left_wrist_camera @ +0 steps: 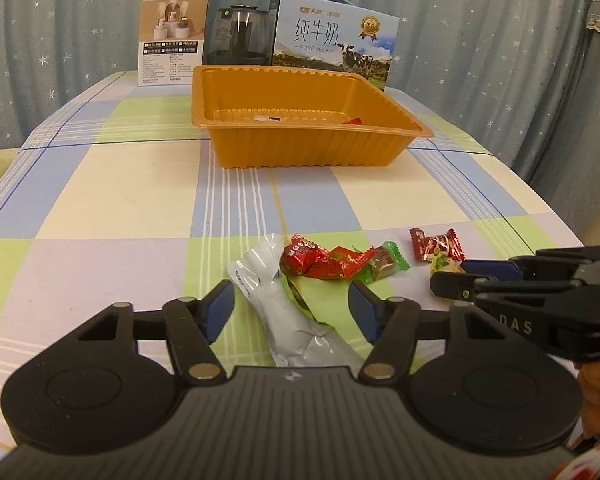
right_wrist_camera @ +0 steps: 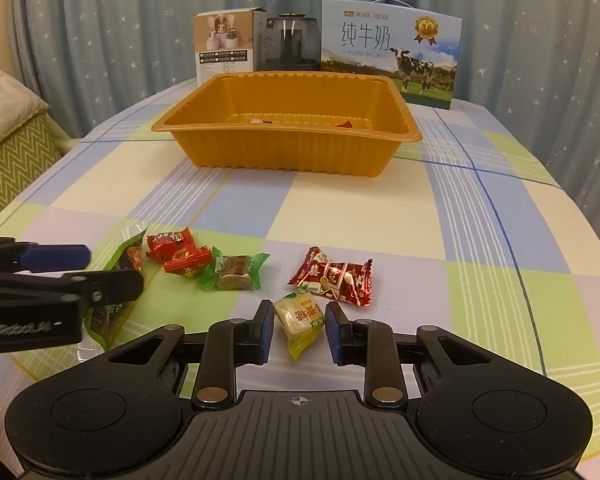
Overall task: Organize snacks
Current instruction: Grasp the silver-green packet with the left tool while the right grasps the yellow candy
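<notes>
My right gripper [right_wrist_camera: 299, 328] has its jaws drawn narrow onto a yellow-green candy [right_wrist_camera: 300, 320], a blue pad against each side of the wrapper, low over the worktop [right_wrist_camera: 480, 240]. My left gripper [left_wrist_camera: 291, 300] has its jaws at a middling width, straddling a long silver-and-green packet [left_wrist_camera: 276, 308] that lies flat on the checked cloth. I see a sliver of cloth between each pad and the packet, so nothing is gripped there.

Just beyond the yellow-green candy lies a dark red candy [right_wrist_camera: 334, 278], close to it but whether they touch I cannot tell. To its left sits a green-wrapped candy [right_wrist_camera: 236, 272], touching a pair of bright red candies [right_wrist_camera: 178, 250] that overlap each other. The far end of the packet lies next to them.

Further back, well apart from this row, stands the orange tray [right_wrist_camera: 284, 152] with ribbed walls. Over its rim I can make out a small pale wrapper and a red one on the floor of it. Behind the tray stand a small product box [right_wrist_camera: 224, 44], a dark glass jar [right_wrist_camera: 292, 44] and a milk carton [right_wrist_camera: 392, 48] printed with a cow, in front of a star-patterned curtain [right_wrist_camera: 100, 20].
</notes>
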A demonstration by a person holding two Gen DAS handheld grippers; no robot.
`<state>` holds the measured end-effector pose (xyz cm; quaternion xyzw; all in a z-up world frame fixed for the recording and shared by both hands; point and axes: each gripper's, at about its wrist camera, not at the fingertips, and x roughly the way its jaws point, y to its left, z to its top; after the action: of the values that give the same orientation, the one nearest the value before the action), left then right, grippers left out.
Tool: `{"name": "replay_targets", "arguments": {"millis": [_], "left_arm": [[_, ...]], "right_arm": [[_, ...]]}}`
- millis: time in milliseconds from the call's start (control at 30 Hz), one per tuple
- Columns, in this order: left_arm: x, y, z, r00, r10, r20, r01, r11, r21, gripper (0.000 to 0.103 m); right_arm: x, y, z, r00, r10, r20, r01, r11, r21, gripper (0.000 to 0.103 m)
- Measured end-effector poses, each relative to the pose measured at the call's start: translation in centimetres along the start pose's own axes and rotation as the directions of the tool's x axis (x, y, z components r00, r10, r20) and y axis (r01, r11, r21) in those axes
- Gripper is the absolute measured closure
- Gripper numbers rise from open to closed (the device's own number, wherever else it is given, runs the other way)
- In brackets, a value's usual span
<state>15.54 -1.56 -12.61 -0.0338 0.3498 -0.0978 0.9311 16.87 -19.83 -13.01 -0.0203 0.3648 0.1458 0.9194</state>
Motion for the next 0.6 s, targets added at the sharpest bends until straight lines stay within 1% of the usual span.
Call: {"name": "replay_targets", "arguments": {"millis": [33, 67, 100, 133, 233, 267, 333, 433, 600], "left_arm": [[0.18, -0.06, 0.07, 1.000, 0.002, -0.003, -0.002, 1.000, 0.001, 0.049], [0.33, -0.14, 0.11, 1.000, 0.004, -0.006, -0.004, 1.000, 0.002, 0.054], [0.48, -0.18, 0.12, 1.000, 0.006, -0.013, -0.006, 1.000, 0.003, 0.057], [0.60, -0.26, 0.08, 1.000, 0.012, -0.021, -0.012, 1.000, 0.007, 0.062], [0.71, -0.24, -0.09, 0.999, 0.035, -0.039, -0.034, 0.999, 0.021, 0.066], [0.72, -0.15, -0.13, 0.998, 0.038, -0.047, -0.037, 0.999, 0.022, 0.071], [0.89, 0.11, -0.28, 0.996, 0.041, -0.080, -0.039, 0.999, 0.020, 0.077], [0.68, 0.28, -0.44, 0.996, 0.046, -0.080, -0.044, 0.999, 0.029, 0.079], [0.40, 0.52, -0.50, 0.996, 0.043, -0.079, -0.042, 0.999, 0.017, 0.080]], "right_arm": [[0.02, -0.02, -0.01, 1.000, -0.001, -0.001, 0.001, 1.000, 0.001, 0.075], [0.02, -0.05, 0.00, 1.000, -0.001, -0.001, 0.001, 1.000, 0.002, 0.075], [0.01, -0.07, 0.00, 1.000, -0.002, -0.001, 0.002, 1.000, 0.003, 0.075], [0.00, -0.10, 0.00, 1.000, -0.002, -0.001, 0.002, 1.000, 0.004, 0.075], [0.00, -0.16, 0.00, 1.000, -0.004, 0.000, 0.004, 1.000, 0.010, 0.075], [0.00, -0.18, 0.03, 1.000, -0.004, 0.000, 0.004, 1.000, 0.014, 0.075], [0.00, -0.15, 0.13, 1.000, 0.000, 0.001, 0.000, 1.000, 0.017, 0.075], [-0.06, 0.04, 0.24, 1.000, 0.005, 0.005, -0.005, 1.000, 0.013, 0.075], [-0.15, 0.14, 0.36, 1.000, 0.005, 0.010, -0.005, 1.000, 0.016, 0.075]]}}
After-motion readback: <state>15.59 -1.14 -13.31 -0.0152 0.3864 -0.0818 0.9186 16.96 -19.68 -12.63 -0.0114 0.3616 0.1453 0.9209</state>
